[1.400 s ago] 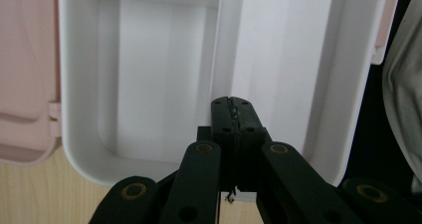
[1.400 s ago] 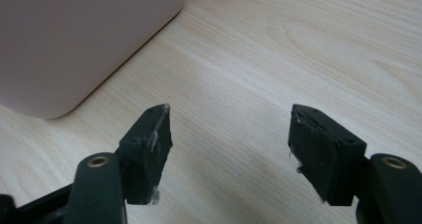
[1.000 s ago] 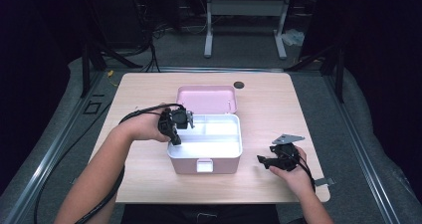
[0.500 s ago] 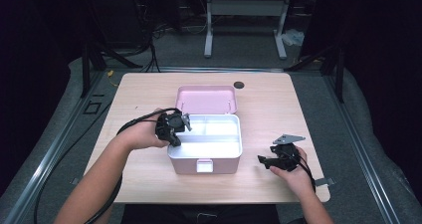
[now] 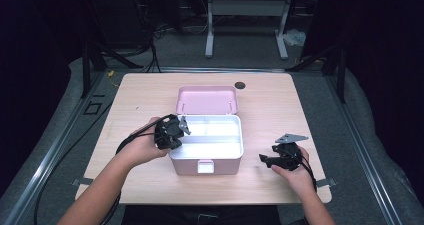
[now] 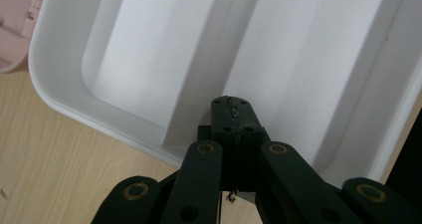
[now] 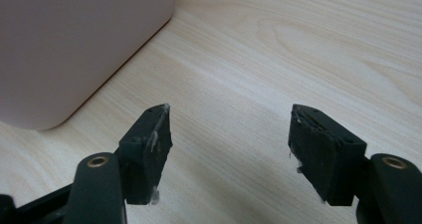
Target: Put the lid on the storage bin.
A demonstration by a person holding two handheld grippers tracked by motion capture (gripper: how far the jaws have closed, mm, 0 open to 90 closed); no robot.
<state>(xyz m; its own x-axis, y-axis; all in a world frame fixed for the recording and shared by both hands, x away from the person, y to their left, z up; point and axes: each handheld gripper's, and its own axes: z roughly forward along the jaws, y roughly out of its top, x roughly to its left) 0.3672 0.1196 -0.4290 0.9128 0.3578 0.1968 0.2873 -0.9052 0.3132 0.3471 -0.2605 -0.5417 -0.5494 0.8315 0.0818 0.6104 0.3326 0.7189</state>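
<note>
L fingers (image 6: 233, 115) shut over tray (image 6: 64, 94), R fingers (image 7: 229, 144) apart

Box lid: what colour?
Pink. The open lid stands behind the white inner tray; it shows best in the high view.

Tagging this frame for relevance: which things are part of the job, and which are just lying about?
In the job:
- pink box, lid open
- white tray inside it
- left gripper, jaws shut, at the tray's left end
- right gripper, jaws open, resting apart on the table

Lying about:
- dark round disc at the table's far edge
- metal stand on the floor behind
</note>
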